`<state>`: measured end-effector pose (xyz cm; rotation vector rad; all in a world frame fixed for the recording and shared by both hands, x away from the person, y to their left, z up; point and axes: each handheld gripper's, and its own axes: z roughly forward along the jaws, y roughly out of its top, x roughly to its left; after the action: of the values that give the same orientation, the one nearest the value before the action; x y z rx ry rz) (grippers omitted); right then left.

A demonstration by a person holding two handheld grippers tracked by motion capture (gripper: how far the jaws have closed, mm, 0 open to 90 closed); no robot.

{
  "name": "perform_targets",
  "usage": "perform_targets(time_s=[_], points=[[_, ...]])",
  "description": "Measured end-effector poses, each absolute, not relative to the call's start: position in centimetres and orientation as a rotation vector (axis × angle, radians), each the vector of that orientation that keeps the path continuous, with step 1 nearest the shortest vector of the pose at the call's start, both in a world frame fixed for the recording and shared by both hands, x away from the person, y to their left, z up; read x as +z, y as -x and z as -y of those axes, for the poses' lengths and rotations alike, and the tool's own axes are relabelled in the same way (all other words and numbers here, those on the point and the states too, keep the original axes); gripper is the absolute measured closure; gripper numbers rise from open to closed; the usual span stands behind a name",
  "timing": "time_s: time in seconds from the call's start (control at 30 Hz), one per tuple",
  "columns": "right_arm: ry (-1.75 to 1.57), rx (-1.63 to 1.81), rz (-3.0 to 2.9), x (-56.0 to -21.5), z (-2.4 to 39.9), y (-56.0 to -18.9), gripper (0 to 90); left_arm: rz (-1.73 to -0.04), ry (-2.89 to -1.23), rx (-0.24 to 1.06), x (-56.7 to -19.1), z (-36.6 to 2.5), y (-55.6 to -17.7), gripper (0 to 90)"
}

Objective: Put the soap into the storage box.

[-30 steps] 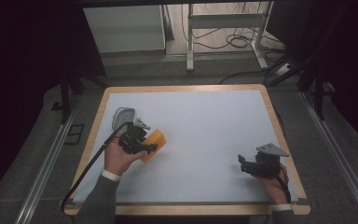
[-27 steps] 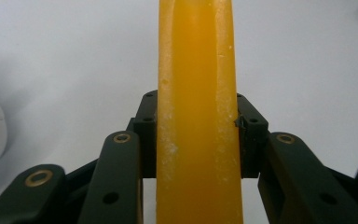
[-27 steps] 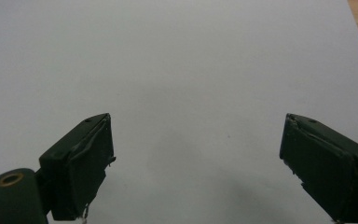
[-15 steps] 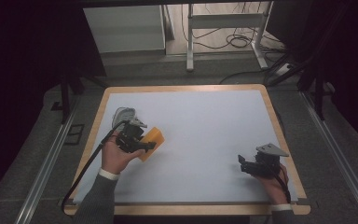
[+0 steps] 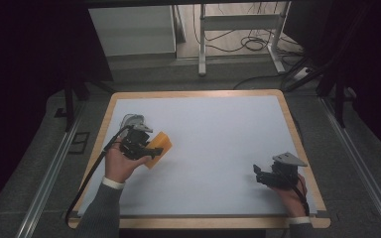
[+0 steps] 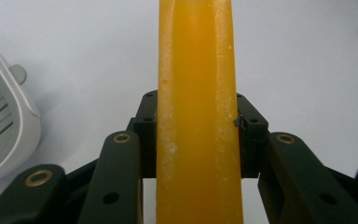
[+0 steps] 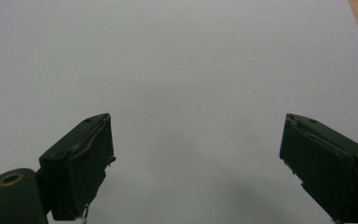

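At about 9 o'clock on the white table (image 5: 213, 139), an orange sponge (image 5: 158, 147) is clamped in the left gripper (image 5: 146, 147). In the left gripper view the sponge (image 6: 196, 112) is seen edge-on, running straight up between the 2 black jaws, which are pressed against both of its sides. A pale grey slotted thing (image 6: 2, 126) is parked just beside the gripper at 9 o'clock of that view; from the high view it (image 5: 131, 120) is seen at the gripper's 11 o'clock, near the table's left wooden edge. What it actually is can't be told.

Over at 4 o'clock on the table, the right gripper (image 5: 259, 177) is held low with nothing in it. Its 2 jaws are spread wide apart in the right gripper view (image 7: 196, 163), with bare white surface seen between them.
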<state>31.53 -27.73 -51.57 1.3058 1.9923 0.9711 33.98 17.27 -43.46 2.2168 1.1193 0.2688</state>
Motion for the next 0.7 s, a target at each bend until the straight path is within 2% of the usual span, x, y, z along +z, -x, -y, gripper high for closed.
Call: perform_targets(time_s=[0.7], points=[[-1.307, 0.967, -1.995, -51.59, 27.73, -31.54, 9.6, -1.133, -2.205, 0.274, -43.19, -17.83, -34.13, 60.9]])
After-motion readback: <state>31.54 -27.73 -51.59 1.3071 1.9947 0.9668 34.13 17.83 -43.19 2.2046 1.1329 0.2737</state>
